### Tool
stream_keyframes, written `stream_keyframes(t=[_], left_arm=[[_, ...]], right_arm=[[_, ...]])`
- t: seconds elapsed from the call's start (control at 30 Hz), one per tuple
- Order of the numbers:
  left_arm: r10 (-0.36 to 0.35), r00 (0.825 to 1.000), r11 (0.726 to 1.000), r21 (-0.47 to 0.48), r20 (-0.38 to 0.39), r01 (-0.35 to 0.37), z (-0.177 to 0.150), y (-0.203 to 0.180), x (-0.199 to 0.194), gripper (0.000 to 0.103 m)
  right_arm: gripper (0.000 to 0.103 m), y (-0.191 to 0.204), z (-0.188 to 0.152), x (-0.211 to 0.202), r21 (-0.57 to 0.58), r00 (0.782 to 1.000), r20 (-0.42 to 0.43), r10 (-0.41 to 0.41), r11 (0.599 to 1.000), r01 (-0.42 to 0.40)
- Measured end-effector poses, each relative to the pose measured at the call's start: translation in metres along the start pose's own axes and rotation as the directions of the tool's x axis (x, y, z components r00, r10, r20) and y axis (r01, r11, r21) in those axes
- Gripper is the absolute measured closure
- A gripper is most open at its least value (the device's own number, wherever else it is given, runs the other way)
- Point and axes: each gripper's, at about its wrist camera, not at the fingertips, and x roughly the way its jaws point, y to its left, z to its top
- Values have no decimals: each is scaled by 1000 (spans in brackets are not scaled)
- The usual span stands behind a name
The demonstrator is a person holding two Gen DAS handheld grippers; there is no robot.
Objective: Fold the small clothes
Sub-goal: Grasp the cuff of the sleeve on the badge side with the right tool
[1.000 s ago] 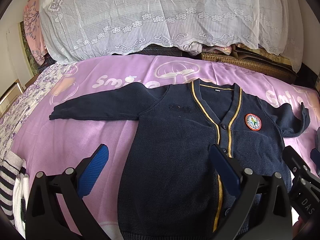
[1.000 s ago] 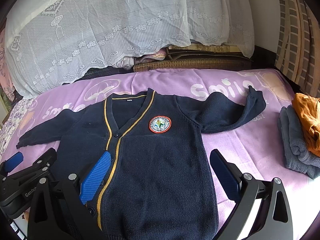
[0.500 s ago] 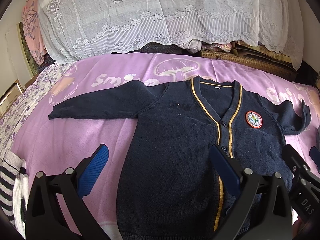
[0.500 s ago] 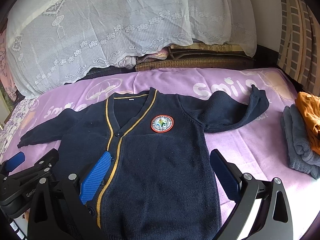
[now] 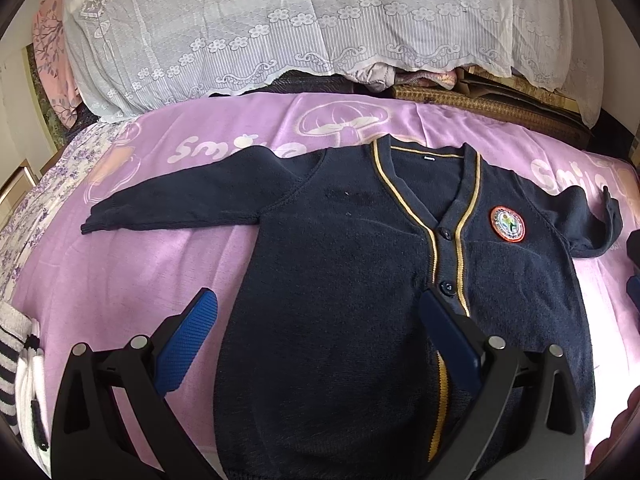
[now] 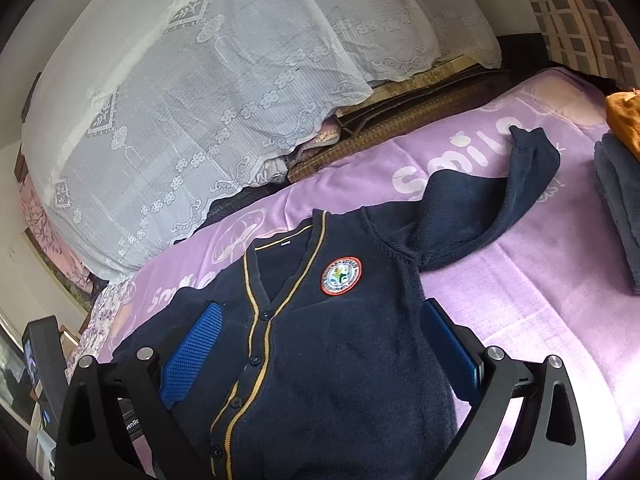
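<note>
A small navy cardigan [image 5: 340,264] with yellow placket stripes and a round red-rimmed badge [image 5: 507,224] lies flat, face up, on the purple bedspread [image 5: 120,280]. One sleeve [image 5: 180,206] stretches out straight; the other sleeve [image 6: 492,204] is bent, its cuff turned up. My left gripper [image 5: 320,340] is open and empty above the cardigan's lower body. My right gripper [image 6: 320,348] is open and empty above the chest, near the badge [image 6: 341,276], and its view is tilted.
A white lace cover [image 5: 300,20] drapes a pile behind the bed. Folded grey and orange clothes [image 6: 618,184] lie beside the bent sleeve. Striped white fabric [image 5: 16,360] lies at the bed's near edge, left in the left wrist view.
My right gripper has moved forward over the cardigan toward the bent sleeve and rolled, tilting its view. My left gripper has barely moved. Both stay open.
</note>
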Motion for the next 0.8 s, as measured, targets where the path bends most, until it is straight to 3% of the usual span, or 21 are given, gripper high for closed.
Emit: stream_keyframes(t=[0.57, 0.8], left_arm=[[-22, 999, 999, 32, -50, 23, -3, -16, 34, 4], [7, 985, 997, 76, -170, 6, -12, -28, 67, 4]], right_arm=[[3, -86, 57, 6, 58, 987, 24, -161, 986, 159], [3, -140, 78, 13, 107, 968, 29, -249, 964, 245]])
